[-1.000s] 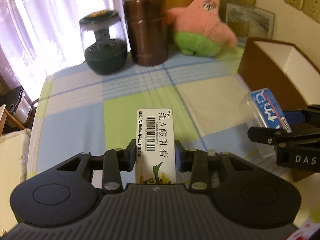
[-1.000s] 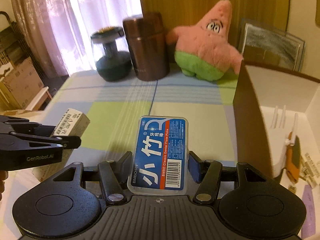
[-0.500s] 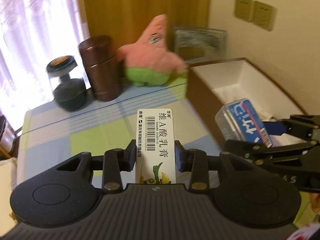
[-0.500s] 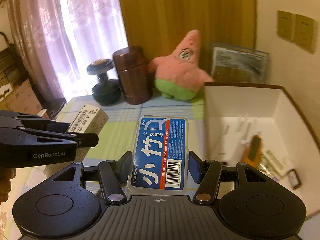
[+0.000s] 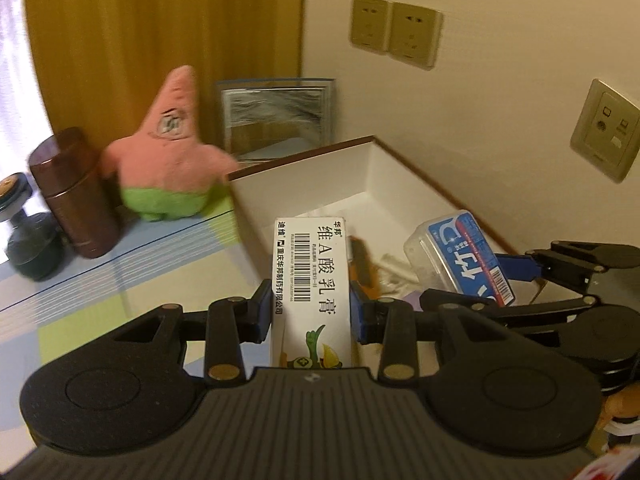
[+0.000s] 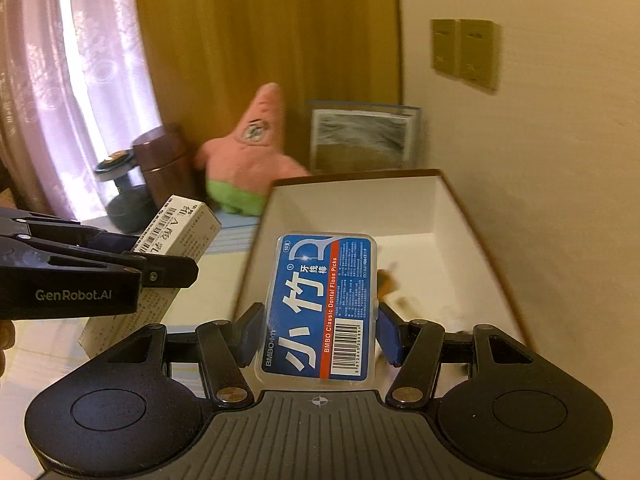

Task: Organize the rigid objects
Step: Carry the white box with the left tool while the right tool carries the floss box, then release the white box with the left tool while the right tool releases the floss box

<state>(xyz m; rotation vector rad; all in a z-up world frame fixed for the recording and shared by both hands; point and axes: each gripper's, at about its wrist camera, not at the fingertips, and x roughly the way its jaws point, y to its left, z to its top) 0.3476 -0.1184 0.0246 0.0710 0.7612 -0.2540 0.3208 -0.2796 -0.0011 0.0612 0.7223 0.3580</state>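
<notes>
My left gripper (image 5: 311, 312) is shut on a white ointment carton (image 5: 311, 280) with a barcode and holds it in the air at the near left rim of the open brown box (image 5: 304, 156). My right gripper (image 6: 318, 328) is shut on a clear dental floss pick case (image 6: 320, 304) with a blue label, above the box's white interior (image 6: 400, 216). The case (image 5: 464, 252) also shows in the left wrist view, the carton (image 6: 176, 232) in the right wrist view. Small items lie on the box floor, partly hidden.
A pink plush starfish (image 5: 168, 160), a brown canister (image 5: 76, 196) and a dark glass jar (image 5: 24, 244) stand at the back of the checked tablecloth (image 5: 100, 280). A framed picture (image 5: 276, 116) leans on the wall. Wall sockets (image 5: 396, 32) are above the box.
Both grippers have risen and moved right toward the box with their objects still held. The box interior now lies under the floss case and beside the carton.
</notes>
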